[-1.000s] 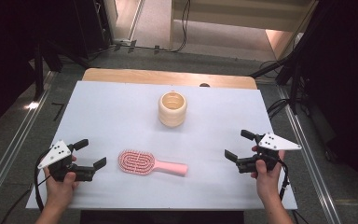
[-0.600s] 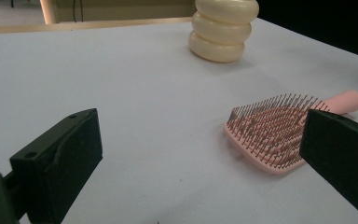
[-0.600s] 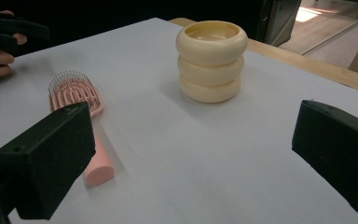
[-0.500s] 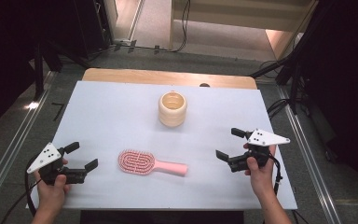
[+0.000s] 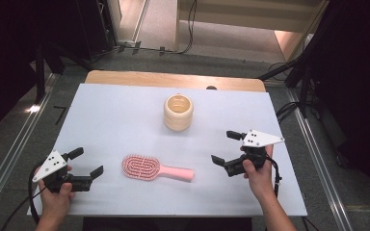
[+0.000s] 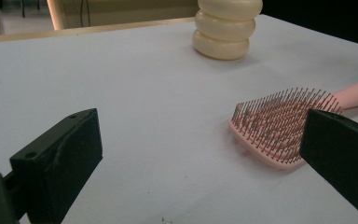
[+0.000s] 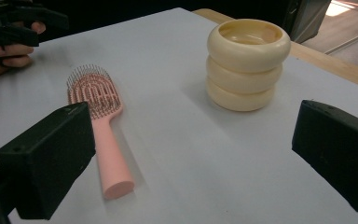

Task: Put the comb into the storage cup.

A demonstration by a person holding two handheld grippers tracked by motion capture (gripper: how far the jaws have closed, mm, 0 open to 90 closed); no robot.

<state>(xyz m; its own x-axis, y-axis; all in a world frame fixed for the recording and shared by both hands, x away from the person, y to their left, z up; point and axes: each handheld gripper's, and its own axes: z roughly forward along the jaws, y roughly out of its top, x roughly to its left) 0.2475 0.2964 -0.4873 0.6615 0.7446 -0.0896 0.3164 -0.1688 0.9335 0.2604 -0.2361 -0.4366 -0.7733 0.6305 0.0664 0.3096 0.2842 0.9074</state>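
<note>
Hairbrush [image 5: 156, 168] is laid bristles up near the table's [image 5: 125, 110] front edge, between the left gripper [image 5: 87, 164] and right gripper [image 5: 223, 147], both held wide open, untouched.

Black hand-held gripper [image 5: 225, 147]; grey plate [image 5: 262, 138]

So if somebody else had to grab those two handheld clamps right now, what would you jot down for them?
Left gripper: open, holding nothing, at the table's near left, aimed at the brush head.
Right gripper: open, holding nothing, at the near right.
Pink hairbrush: flat on the white table between the grippers, bristles up, handle toward the right gripper.
Cream ribbed cup: upright, farther back, apart from the brush.
Done: nothing gripped.
Left: probably take hold of the hairbrush.
</note>
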